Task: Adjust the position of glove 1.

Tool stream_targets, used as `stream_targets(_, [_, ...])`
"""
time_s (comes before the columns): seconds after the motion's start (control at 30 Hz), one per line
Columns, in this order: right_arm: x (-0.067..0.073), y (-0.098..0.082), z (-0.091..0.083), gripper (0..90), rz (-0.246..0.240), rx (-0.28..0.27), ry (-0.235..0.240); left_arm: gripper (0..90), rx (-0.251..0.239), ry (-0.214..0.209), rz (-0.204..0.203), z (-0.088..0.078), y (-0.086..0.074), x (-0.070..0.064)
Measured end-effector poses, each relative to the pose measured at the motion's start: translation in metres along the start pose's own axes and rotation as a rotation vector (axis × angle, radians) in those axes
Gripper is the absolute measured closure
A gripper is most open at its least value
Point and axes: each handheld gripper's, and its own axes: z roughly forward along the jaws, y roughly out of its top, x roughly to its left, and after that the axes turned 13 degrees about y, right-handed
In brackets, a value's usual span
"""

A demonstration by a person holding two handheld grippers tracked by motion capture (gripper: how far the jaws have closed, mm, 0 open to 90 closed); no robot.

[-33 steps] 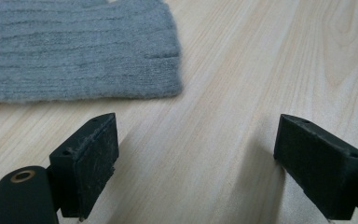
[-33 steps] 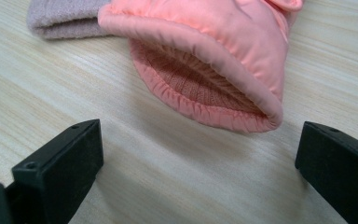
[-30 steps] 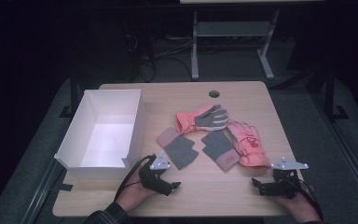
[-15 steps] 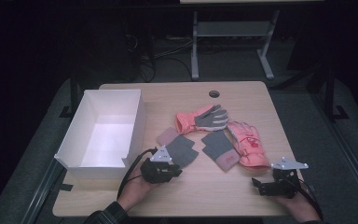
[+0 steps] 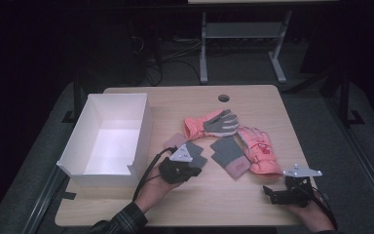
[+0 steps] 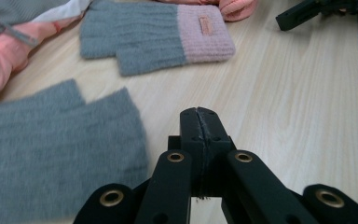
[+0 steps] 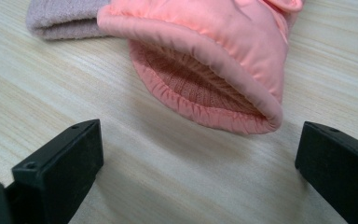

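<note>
I look down on a light wooden table (image 5: 253,200) with a white open box (image 5: 108,141) on its left half. To the right of the box lie four gloves. A pink ski glove with a grey palm (image 5: 213,124) lies furthest from me. A second pink ski glove (image 5: 259,152) lies to its right, cuff towards me. Two grey knit gloves with dusty pink cuffs lie between them and the box: the right knit glove (image 5: 230,156) rests flat against the second ski glove, and the left knit glove (image 5: 187,151) lies just beside the box.

My left gripper (image 5: 193,171) sits at the near edge of the left knit glove (image 6: 51,149). Its jaws have just been closing and now meet flat against each other. In the left gripper view (image 6: 199,122) I see no cloth caught between them; the grey knit lies just to their left on the table, slightly blurred.

My right gripper (image 5: 268,192) rests near the table's front right corner, jaws spread wide (image 7: 196,154) and holding nothing. In the right gripper view, the open cuff of the second pink ski glove (image 7: 214,79) lies just beyond them, not touching either jaw.
</note>
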Motion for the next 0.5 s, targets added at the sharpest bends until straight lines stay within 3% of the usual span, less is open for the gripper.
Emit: stream_targets(0.5, [0.0,0.0,0.0,0.3,0.0,0.0,0.001,89.7,-0.048,-0.075,0.014,0.051,0.047,-0.021])
